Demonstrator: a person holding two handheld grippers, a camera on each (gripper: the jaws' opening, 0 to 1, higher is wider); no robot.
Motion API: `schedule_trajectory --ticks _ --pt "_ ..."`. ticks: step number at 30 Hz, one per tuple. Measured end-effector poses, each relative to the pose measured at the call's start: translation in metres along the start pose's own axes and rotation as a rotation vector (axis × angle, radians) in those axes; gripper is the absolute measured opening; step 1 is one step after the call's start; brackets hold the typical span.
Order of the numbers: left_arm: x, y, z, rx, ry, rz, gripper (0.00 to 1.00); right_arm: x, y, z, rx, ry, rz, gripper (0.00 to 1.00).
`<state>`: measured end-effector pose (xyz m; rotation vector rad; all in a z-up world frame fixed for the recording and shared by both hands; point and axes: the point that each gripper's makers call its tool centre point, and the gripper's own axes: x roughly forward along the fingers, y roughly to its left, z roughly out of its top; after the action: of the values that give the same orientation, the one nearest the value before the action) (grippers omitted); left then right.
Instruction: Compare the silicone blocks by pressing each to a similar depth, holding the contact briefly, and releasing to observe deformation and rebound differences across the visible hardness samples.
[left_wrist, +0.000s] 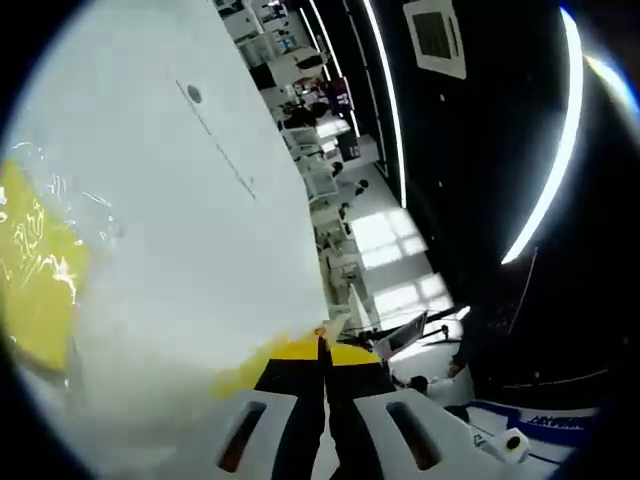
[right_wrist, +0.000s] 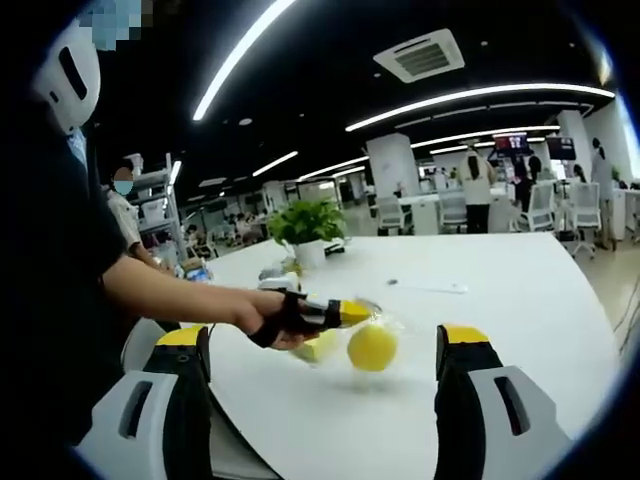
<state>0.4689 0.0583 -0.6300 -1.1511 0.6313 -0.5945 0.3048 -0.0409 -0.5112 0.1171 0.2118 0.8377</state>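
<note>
Yellow-tipped left gripper (left_wrist: 325, 355) closed | right gripper (right_wrist: 325, 350) wide open

Bright ceiling strips — glare (fisheye-warped)

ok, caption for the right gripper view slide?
Left gripper presses shut fingertips onto a yellow silicone block on the white table; right gripper open in the foreground.
</note>
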Motion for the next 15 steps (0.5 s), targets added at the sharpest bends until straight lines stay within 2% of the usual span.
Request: schedule_trajectory --ticks 1,2,3,7,10,13,15 --pt "0.001 0.005 -0.001 0.047 0.019 0.018 0.00 0.000 -0.001 0.000 0.002 0.000 -0.002 0.88" --pt "0.002 0.010 0.002 0.105 0.012 0.045 0.00 -0.001 -0.001 0.000 0.012 -0.001 -0.002 0.88" --pt "0.002 0.017 0.006 0.119 0.004 0.082 0.00 -0.002 -0.001 0.000 0.016 -0.002 -0.002 0.88" --pt "0.003 0.034 0.014 0.088 -0.052 0.141 0.00 -0.005 -0.003 -0.006 0.013 0.023 -0.015 0.88" --pt "0.005 0.043 0.013 0.101 -0.061 0.174 0.00 -0.005 -0.001 -0.007 0.022 0.023 -0.010 0.87" --pt "0.007 0.052 0.012 0.088 -0.061 0.205 0.00 -0.005 0.005 0.006 0.066 -0.047 0.007 0.86" --pt "0.009 0.056 0.015 0.094 -0.061 0.212 0.00 -0.005 0.006 0.009 0.062 -0.056 0.002 0.86"
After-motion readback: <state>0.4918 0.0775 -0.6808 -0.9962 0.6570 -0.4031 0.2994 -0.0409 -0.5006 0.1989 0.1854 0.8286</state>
